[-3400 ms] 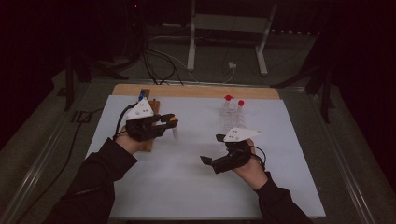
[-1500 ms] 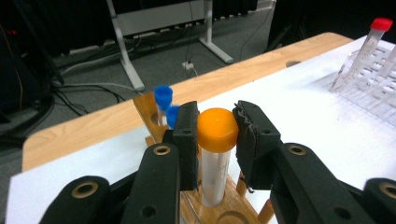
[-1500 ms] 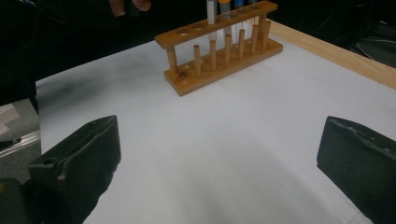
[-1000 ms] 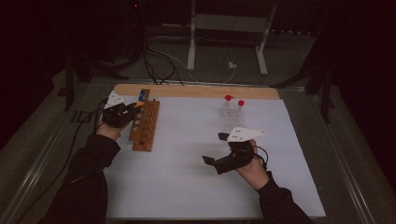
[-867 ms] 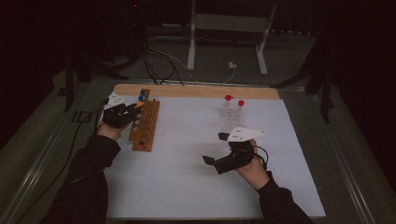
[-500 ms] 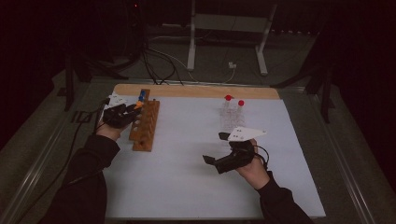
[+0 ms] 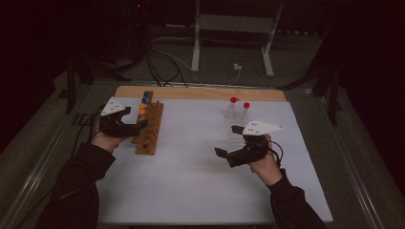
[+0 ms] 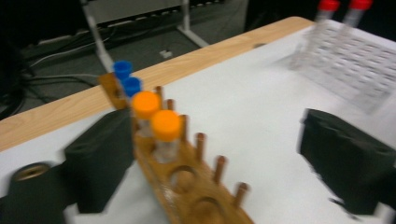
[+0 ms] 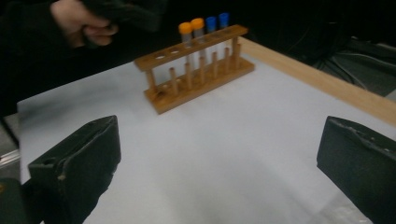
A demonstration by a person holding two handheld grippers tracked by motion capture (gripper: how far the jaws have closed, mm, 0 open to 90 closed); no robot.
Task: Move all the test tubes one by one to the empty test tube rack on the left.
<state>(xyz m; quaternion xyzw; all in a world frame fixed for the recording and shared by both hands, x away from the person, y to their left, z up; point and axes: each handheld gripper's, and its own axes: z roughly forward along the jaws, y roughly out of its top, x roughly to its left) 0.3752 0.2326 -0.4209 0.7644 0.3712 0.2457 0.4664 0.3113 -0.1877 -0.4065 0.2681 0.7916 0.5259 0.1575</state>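
A wooden tube rack (image 7: pixel 149 130) stands at the left of the white table. It holds two orange-capped tubes (image 7: pixel 142 109) and two blue-capped tubes (image 7: pixel 143 100) at its far end. My left gripper (image 7: pixel 136 126) is open at the rack's left side. In the left gripper view the rack (image 8: pixel 196 191) and orange caps (image 8: pixel 166 124) lie between the wide-apart jaws of my left gripper (image 8: pixel 219 156). My right gripper (image 7: pixel 227 141) hovers open at mid-right, nothing in it. The right gripper view looks past my right gripper (image 9: pixel 219 161) across bare table to the rack (image 9: pixel 198 77).
A clear plastic rack (image 7: pixel 236 125) with two red-capped tubes (image 7: pixel 233 100) stands at the back right, just beyond my right gripper. A wooden strip (image 7: pixel 200 93) edges the table's far side. Cables and a metal stand (image 7: pixel 229 28) lie on the floor beyond.
Since the oldest frame my left gripper has drawn back from over the rack to its left side. Over the last second both hands have stayed almost still.
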